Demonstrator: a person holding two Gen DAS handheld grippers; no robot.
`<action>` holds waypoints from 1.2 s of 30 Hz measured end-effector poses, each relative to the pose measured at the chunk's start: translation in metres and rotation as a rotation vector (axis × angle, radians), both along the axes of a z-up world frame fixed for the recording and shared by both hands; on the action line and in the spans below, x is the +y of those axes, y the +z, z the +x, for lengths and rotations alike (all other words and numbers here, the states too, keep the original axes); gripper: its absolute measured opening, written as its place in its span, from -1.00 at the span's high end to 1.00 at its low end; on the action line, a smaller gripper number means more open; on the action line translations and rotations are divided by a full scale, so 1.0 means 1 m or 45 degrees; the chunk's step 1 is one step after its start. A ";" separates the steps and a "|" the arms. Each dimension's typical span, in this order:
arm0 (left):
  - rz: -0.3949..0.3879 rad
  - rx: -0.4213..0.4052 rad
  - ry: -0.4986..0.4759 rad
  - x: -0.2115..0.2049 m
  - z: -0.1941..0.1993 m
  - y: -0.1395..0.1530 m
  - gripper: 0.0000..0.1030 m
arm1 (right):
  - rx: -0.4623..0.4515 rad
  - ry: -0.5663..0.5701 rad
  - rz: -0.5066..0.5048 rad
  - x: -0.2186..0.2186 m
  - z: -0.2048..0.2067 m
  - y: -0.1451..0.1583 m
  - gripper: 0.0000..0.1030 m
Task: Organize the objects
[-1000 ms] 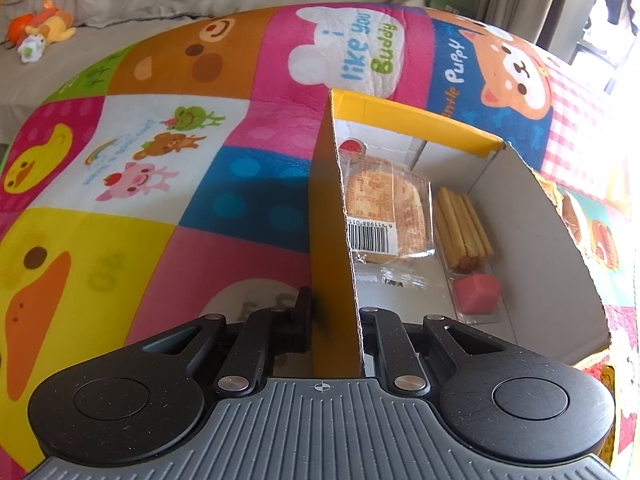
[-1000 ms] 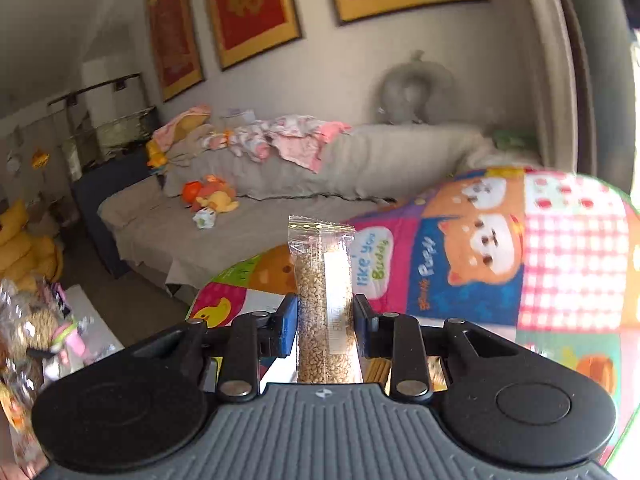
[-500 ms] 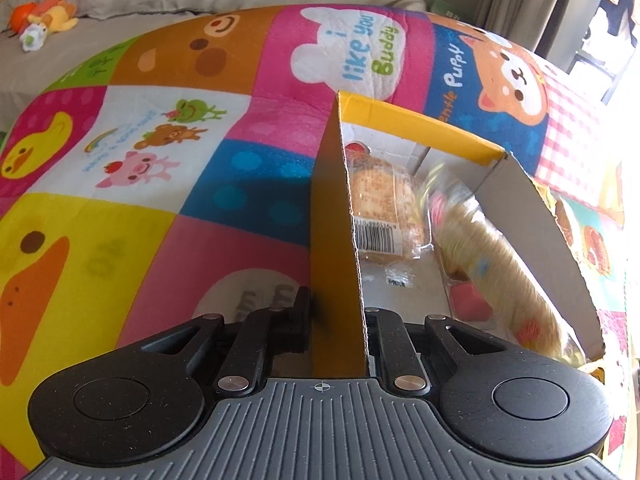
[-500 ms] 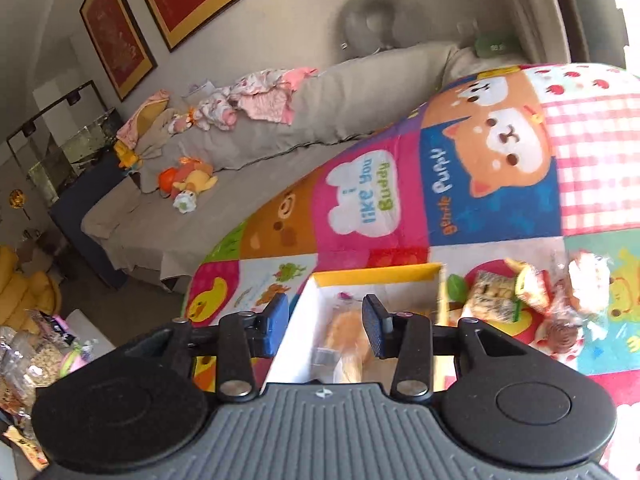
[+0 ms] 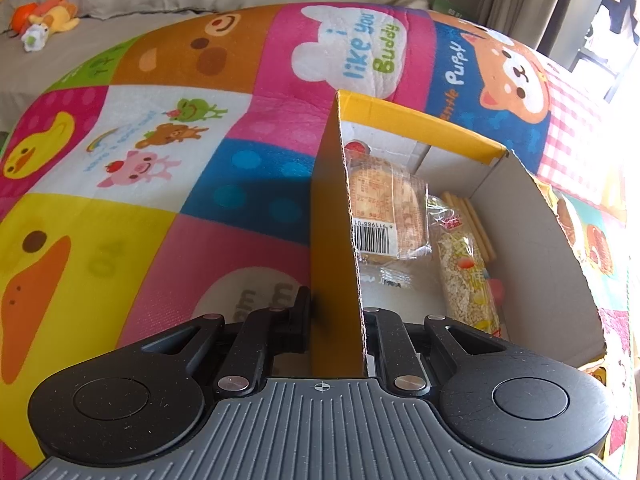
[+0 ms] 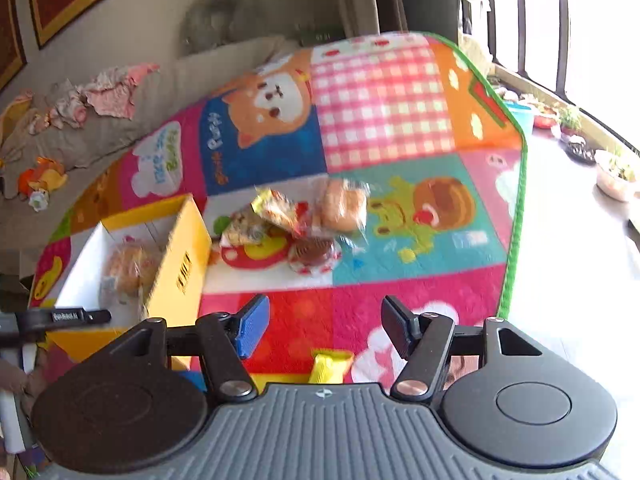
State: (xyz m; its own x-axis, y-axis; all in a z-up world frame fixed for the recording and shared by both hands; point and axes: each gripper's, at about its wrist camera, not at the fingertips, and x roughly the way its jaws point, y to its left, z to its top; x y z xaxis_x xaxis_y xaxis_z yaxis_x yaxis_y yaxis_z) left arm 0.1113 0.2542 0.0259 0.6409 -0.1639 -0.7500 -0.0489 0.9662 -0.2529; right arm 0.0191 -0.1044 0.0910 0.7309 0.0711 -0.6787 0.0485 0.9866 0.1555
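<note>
Clamping the yellow box (image 5: 334,248) wall, left gripper (image 5: 336,316); right gripper (image 6: 324,326) spread empty.

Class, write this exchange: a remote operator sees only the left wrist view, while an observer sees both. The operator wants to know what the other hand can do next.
Operator: My left tool clamps the box by its side wall. Is the other hand free?
Observer: Yes. The right tool is open, with nothing between its fingers.
Operator: Is anything outside the box?
Observer: A pile of snack packets lies on the mat, to the right of the box.
</note>
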 end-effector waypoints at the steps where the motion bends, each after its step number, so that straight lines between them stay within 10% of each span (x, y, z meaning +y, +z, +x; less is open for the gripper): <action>1: 0.000 0.001 0.000 0.000 0.000 0.000 0.71 | 0.044 0.016 0.023 0.001 -0.003 -0.011 -0.22; 11: 0.016 0.008 -0.016 -0.001 -0.002 0.001 0.71 | 0.211 0.088 -0.081 0.034 -0.014 -0.076 -0.10; 16: 0.023 0.011 -0.013 -0.003 -0.001 0.001 0.71 | 0.189 0.127 -0.126 0.040 -0.018 -0.074 0.42; 36: 0.014 0.013 -0.012 -0.003 -0.004 0.001 0.70 | -0.018 0.232 0.025 0.036 -0.045 0.014 0.55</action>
